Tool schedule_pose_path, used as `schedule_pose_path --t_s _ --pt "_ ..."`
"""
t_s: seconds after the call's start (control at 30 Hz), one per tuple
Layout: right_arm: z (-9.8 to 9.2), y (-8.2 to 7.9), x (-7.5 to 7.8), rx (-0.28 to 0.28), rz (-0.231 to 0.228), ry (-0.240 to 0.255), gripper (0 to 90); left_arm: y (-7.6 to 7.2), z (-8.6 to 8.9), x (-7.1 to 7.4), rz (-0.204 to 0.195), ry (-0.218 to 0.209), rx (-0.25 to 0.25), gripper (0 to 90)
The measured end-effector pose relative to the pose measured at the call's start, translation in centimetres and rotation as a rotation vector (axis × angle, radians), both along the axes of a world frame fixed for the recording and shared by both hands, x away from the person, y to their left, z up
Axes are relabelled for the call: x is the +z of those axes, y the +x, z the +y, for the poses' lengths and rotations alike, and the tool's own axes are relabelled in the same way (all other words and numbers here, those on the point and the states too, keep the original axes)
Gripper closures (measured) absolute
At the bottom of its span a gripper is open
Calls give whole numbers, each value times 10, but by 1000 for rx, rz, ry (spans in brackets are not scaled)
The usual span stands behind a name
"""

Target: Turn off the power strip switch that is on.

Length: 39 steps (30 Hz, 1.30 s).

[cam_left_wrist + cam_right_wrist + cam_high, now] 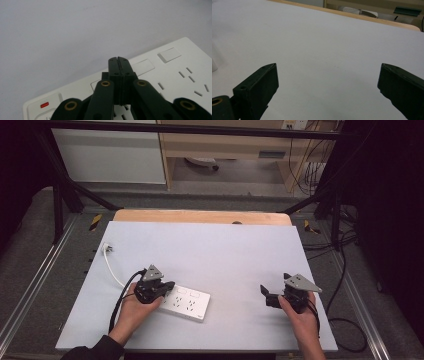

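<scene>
Left gripper view: left gripper (119,59) pressed together over white plastic power strip (175,75); right gripper (328,82) spread apart. Might've slid it toward worktop's near edge, nothing steadying it.

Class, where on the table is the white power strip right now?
In the high view the power strip lies front-left on the table, under the shut left gripper.
</scene>
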State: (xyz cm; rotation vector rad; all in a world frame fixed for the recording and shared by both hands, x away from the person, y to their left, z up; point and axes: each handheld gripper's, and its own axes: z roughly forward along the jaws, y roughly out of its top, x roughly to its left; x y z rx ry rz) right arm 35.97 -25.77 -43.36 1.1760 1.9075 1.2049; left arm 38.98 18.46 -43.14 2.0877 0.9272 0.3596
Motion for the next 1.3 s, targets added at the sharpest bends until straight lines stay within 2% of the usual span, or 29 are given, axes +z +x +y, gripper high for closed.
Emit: schedule_pose_path --t_s 0.67,1.0,1.3 --pt "1 0 0 0 4 1 38 1 0 0 7 -5 1 898" --pt "1 0 0 -1 4 1 37 0 -2 1 -3 15 0 899" --pt "1 0 0 -1 5 -1 37 0 -2 1 -1 15 2 899"
